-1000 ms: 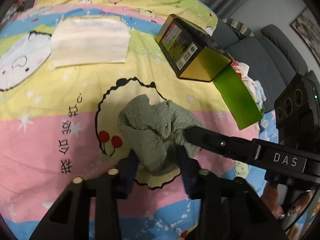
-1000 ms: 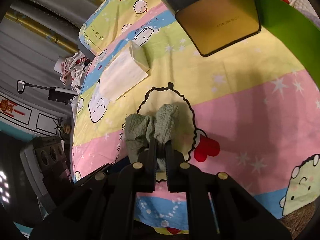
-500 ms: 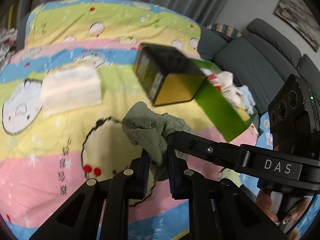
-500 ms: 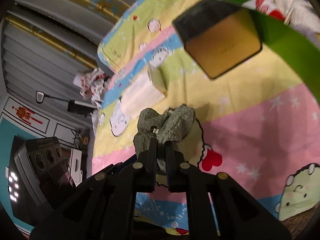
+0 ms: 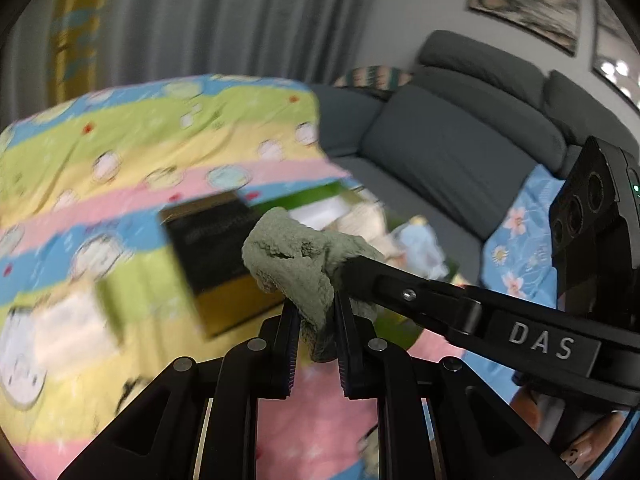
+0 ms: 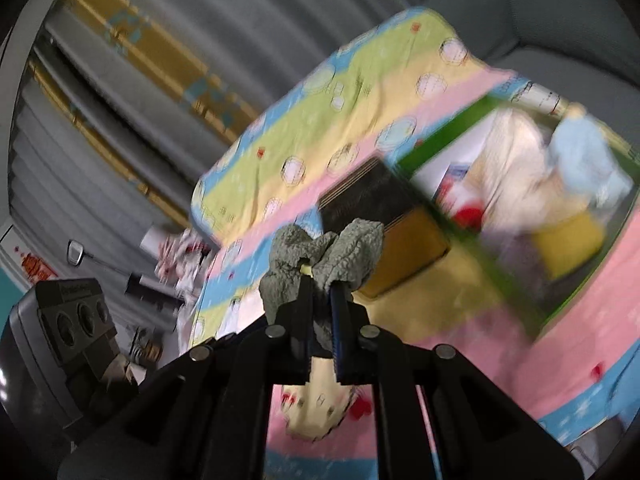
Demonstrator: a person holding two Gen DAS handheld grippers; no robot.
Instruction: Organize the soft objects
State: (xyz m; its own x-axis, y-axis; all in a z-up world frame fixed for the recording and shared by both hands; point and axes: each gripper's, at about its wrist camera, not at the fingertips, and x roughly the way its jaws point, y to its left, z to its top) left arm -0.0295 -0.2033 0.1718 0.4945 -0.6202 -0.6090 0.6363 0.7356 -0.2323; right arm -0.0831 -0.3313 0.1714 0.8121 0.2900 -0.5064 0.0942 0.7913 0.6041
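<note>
A fuzzy grey-green cloth (image 5: 296, 264) hangs in the air, bunched, above the cartoon-print blanket (image 5: 120, 152). My left gripper (image 5: 316, 312) is shut on its lower part. My right gripper (image 6: 320, 292) is shut on the same cloth (image 6: 324, 256), and its black finger (image 5: 404, 292) reaches in from the right in the left wrist view. Beyond the cloth stands a green open box (image 6: 500, 256) that holds white, blue and yellow soft items. The background is blurred.
A black and gold box (image 5: 216, 252) stands on the blanket in front of the green box. A folded white cloth (image 5: 72, 320) lies at the left. A grey sofa (image 5: 460, 136) is behind at the right, curtains (image 5: 200, 20) behind the bed.
Both grippers have lifted the grey-green cloth off the blanket and carried it up and toward the boxes. The left gripper closed on it one second to half a second ago.
</note>
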